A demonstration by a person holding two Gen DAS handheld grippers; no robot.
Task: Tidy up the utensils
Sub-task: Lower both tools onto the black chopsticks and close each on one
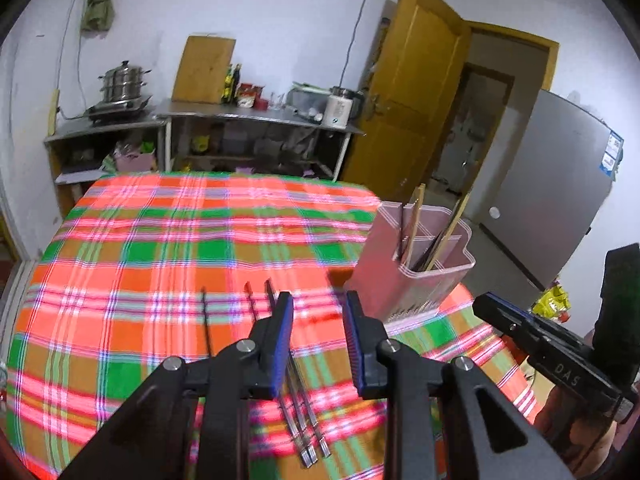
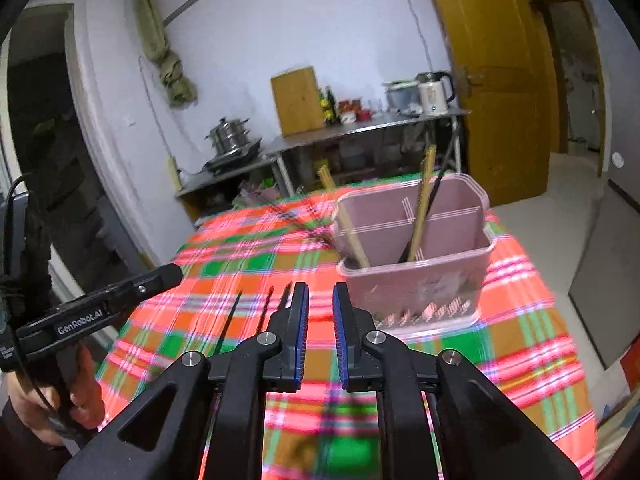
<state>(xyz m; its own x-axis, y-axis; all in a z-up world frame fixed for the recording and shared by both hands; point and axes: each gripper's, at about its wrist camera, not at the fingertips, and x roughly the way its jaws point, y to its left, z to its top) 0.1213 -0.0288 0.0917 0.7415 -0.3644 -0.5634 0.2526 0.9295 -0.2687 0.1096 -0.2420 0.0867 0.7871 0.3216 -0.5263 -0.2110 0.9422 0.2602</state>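
The chopsticks (image 1: 298,396) lay loose on the plaid cloth (image 1: 160,248), a small bunch of dark ones with metal ends, their tips pointing away from the camera and their shiny ends nearest it. In the left wrist view they ran under the left finger of the left hand-held gripper (image 1: 318,304), and one more dark stick (image 1: 207,328) lay a little apart to the left. Just beside them on the right stood the pink utensil holder (image 1: 404,276), upright on the cloth near the counter's far right edge, divided into compartments. Wooden and dark chopsticks (image 2: 422,208) leaned inside it, some in a left compartment and some in a right one.

The left hand-held gripper hovered above the loose chopsticks with its blue pads (image 1: 282,344) parted and nothing between them. The right hand-held gripper (image 2: 320,296) pointed at the holder's near wall, its jaws only narrowly apart, empty as well; cloth showed through the gap. Each gripper appeared at the edge of the other's view, held in a hand (image 2: 52,396).

Behind the counter stood a steel shelf unit (image 1: 256,120) with a stacked steamer pot (image 1: 124,82), a wooden board (image 1: 204,68), bottles and a kettle (image 1: 340,106), beside an open yellow door (image 1: 404,88).
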